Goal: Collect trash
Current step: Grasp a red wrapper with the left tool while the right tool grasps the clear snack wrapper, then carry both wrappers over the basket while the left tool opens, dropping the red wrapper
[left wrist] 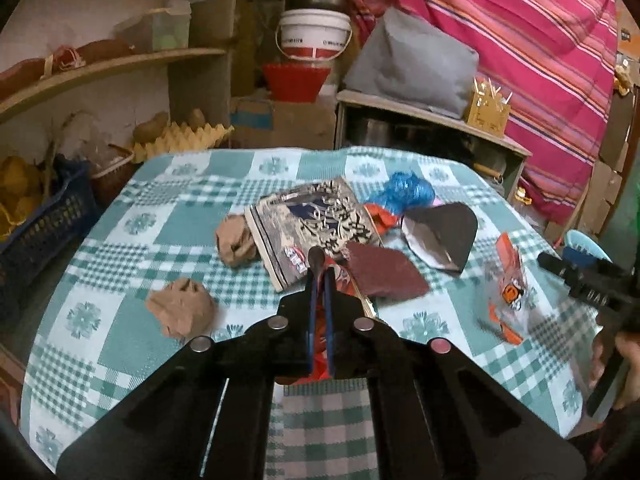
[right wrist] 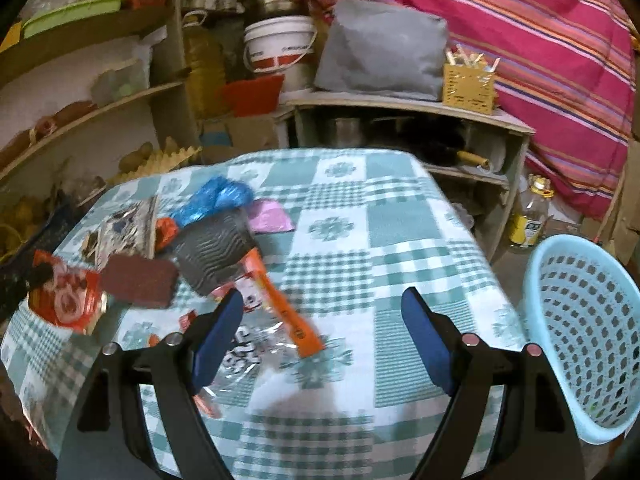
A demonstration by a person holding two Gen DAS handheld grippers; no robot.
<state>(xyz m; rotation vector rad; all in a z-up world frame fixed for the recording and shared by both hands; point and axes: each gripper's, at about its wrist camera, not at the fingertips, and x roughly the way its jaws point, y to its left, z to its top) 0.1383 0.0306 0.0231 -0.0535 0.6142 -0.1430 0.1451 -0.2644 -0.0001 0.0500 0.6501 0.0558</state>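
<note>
Teal-and-white checked tablecloth (left wrist: 168, 240), woven, draped over table. Nearest: left gripper (left wrist: 320, 276), jaws pressed together on thin red wrapper (left wrist: 320, 354), mostly hidden between pads. Right gripper (right wrist: 324, 320) spread wide above blurred clear-and-orange wrapper (right wrist: 280, 320), empty. Farther: crumpled brown paper balls (left wrist: 182, 306), maroon sheet (left wrist: 384, 274), patterned booklet (left wrist: 316, 224), blue crinkled plastic (left wrist: 404, 190). Right, perforated pale-blue basket (right wrist: 584, 344), edge cut off.

Left gripper (left wrist: 320, 276) angled downward, blue-padded jaws pinched together on a red printed plastic wrapper (left wrist: 320, 344), right gripper (right wrist: 324, 336) angled downward, jaws spread wide, gripping nothing
</note>
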